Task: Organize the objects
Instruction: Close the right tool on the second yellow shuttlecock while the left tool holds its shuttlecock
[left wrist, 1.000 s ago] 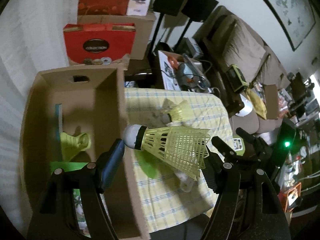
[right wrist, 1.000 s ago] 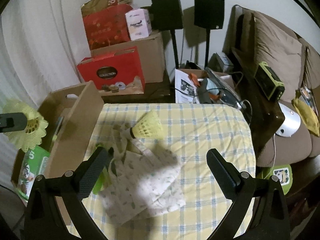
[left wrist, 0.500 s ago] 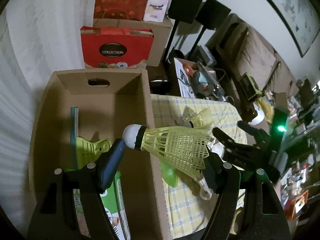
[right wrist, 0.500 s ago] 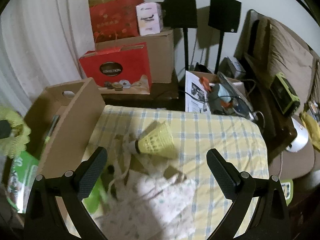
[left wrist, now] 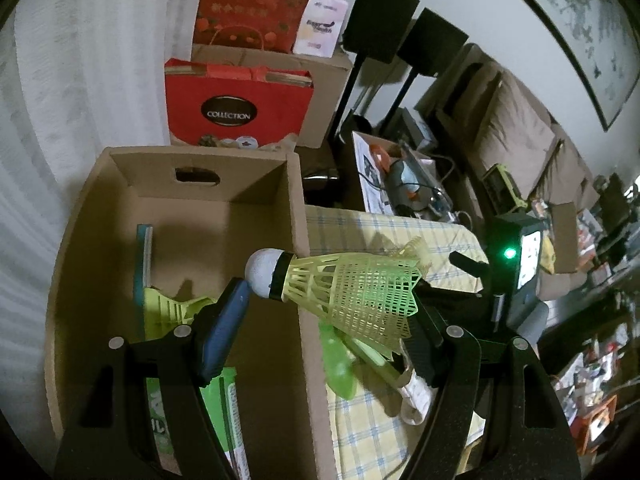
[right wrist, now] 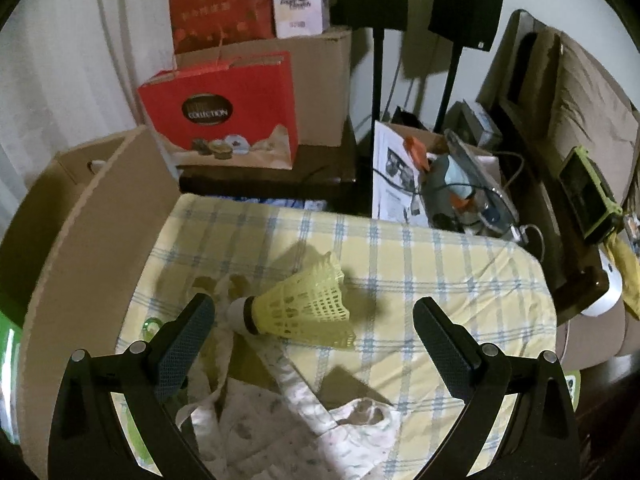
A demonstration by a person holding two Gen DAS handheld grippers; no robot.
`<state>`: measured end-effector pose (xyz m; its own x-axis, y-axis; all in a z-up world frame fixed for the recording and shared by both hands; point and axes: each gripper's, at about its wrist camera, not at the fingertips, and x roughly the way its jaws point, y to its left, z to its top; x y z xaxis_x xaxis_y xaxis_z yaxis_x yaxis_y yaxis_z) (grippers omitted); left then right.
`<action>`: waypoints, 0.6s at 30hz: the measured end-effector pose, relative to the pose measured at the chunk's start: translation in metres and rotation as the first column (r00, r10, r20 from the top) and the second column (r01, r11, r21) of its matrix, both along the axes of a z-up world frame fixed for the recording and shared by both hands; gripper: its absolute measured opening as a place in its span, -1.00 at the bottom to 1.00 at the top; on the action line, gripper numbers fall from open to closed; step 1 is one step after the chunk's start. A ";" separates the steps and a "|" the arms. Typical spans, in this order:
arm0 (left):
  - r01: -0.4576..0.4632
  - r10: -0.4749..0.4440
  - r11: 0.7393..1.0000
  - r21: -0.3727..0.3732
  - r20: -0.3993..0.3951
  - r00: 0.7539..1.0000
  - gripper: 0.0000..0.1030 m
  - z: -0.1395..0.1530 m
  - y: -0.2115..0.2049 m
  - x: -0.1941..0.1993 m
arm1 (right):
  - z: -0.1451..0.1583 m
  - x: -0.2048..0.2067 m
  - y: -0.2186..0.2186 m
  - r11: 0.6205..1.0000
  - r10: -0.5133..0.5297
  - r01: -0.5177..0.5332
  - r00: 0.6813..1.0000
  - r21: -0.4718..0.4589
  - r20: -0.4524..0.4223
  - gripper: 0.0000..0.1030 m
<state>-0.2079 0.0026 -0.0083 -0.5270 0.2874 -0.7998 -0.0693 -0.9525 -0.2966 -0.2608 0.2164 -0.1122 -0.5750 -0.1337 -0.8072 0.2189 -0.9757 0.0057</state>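
Observation:
My left gripper point(left wrist: 324, 312) is shut on a yellow-green plastic shuttlecock point(left wrist: 344, 288), held lengthwise between the pads, above the right wall of an open cardboard box point(left wrist: 296, 216). Inside the box lie a green clip point(left wrist: 168, 308), a thin teal item point(left wrist: 142, 256) and a green packet point(left wrist: 220, 408). My right gripper point(right wrist: 312, 340) is open, low over the checked tablecloth point(right wrist: 420, 264), with a second yellow shuttlecock point(right wrist: 300, 312) lying between its fingers. The box wall point(right wrist: 92, 240) stands at its left.
A white patterned cloth bag point(right wrist: 280, 412) lies crumpled on the table in front of my right gripper. Red gift bags point(right wrist: 224, 108) and cardboard boxes stand behind the table. A sofa point(right wrist: 580, 120) and a cluttered side table point(right wrist: 460, 184) are on the right.
My left gripper has carried its shuttlecock leftward, from over the table to over the box's right wall. My right gripper has moved forward and down, so the second shuttlecock now lies between its fingers.

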 end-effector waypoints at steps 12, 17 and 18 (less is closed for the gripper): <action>-0.002 0.002 1.000 -0.004 0.015 1.000 0.36 -0.009 0.005 -0.008 | -0.026 -0.011 -0.022 0.996 0.039 -0.041 0.999 0.082 0.029 0.95; -0.004 0.004 1.000 -0.005 0.020 1.000 0.36 -0.013 0.005 -0.011 | -0.035 -0.014 -0.024 0.994 0.040 -0.043 0.999 0.105 0.028 0.92; -0.004 0.004 1.000 -0.004 0.021 1.000 0.36 -0.013 0.005 -0.011 | -0.036 -0.015 -0.024 0.992 0.045 -0.048 0.999 0.113 0.026 0.89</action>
